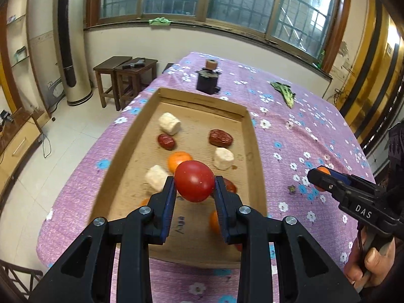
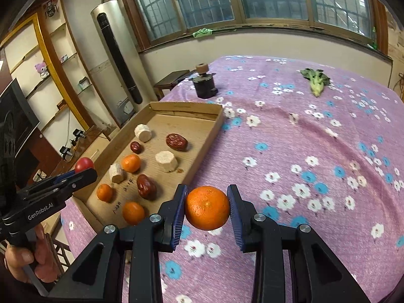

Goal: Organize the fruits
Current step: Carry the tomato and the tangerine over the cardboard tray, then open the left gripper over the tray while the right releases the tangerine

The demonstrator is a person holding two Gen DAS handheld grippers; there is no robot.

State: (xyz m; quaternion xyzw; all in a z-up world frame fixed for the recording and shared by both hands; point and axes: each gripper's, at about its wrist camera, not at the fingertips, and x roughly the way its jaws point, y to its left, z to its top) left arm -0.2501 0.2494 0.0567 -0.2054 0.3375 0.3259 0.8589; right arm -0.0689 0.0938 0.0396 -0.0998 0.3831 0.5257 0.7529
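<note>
Tomato [image 1: 194, 181] is pinched in the left gripper [image 1: 194, 186], mid-frame above the box [image 1: 248, 136]; the right gripper [image 2: 207, 208] clamps an orange [image 2: 207, 207] at lower centre over the cloth [image 2: 315, 151]. I'd lower each into a bare patch, well apart from the dates, before letting go. Tomato's smooth and glossy, the orange dimpled.

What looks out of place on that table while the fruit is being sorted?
The leafy green lies alone on the cloth, far from the box where the other food sits. A small dark crumb also lies on the cloth beside the box. Nothing looks spilled or broken.
</note>
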